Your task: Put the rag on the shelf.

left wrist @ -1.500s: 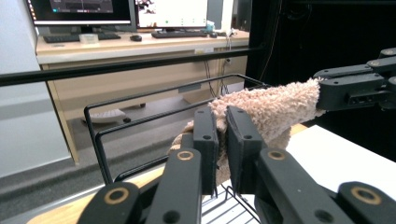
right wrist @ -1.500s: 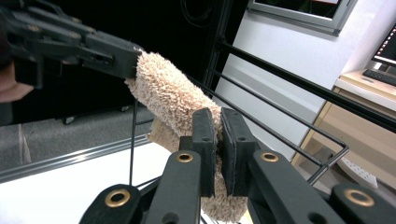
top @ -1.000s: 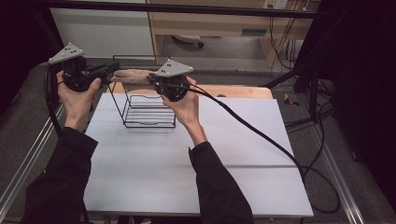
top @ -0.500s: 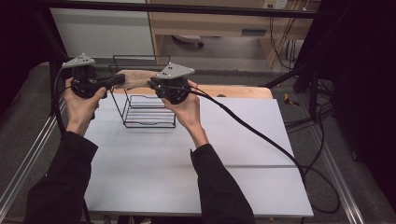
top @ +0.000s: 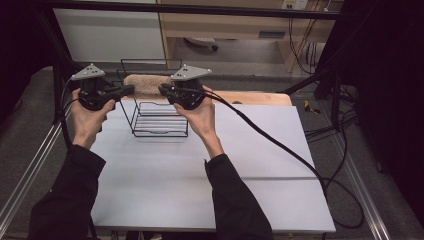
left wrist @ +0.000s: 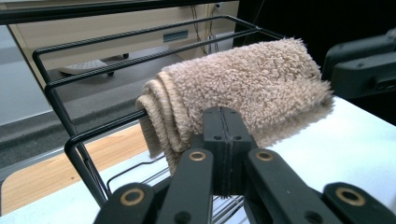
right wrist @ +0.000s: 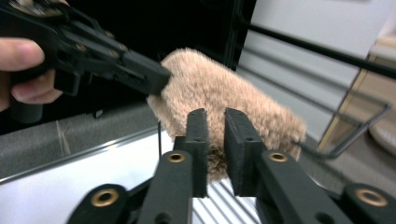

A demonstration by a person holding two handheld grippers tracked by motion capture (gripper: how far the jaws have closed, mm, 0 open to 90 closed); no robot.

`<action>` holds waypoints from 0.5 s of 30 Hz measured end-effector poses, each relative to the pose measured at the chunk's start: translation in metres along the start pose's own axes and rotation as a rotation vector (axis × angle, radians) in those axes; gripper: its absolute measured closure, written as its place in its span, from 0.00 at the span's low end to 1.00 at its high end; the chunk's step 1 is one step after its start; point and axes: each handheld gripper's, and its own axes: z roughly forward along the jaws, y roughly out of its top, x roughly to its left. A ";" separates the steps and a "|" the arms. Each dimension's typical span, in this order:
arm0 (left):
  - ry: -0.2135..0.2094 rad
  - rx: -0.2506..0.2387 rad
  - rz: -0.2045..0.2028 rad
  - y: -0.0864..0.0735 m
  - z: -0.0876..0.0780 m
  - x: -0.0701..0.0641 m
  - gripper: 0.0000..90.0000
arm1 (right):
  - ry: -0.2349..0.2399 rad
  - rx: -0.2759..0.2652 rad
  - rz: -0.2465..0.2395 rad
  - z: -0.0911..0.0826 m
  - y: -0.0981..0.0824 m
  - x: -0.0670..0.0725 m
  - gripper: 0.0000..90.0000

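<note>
Crosswise between the two claws lies the rolled towel (top: 146, 84), its long axis running left to right across the upper middle of the high view, resting on the top rails of the black wire rack (top: 159, 116). The left claw (top: 129, 90) meets the roll's left end and the right claw (top: 163, 90) its right end, each about equally close, so either hand could take its own end. In the left gripper view the left claw's jaws are pressed fully together just in front of the towel, gripping nothing. In the right gripper view the right claw's jaws stand a narrow slit apart, nearly closed, with the towel behind them rather than between them; I judge it empty too. The towel is beige, thick and fluffy, its coiled layers showing at the left end.
</note>
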 end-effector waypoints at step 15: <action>0.025 -0.002 0.016 -0.006 0.011 0.001 1.00 | -0.059 0.051 0.057 0.015 -0.021 -0.011 0.98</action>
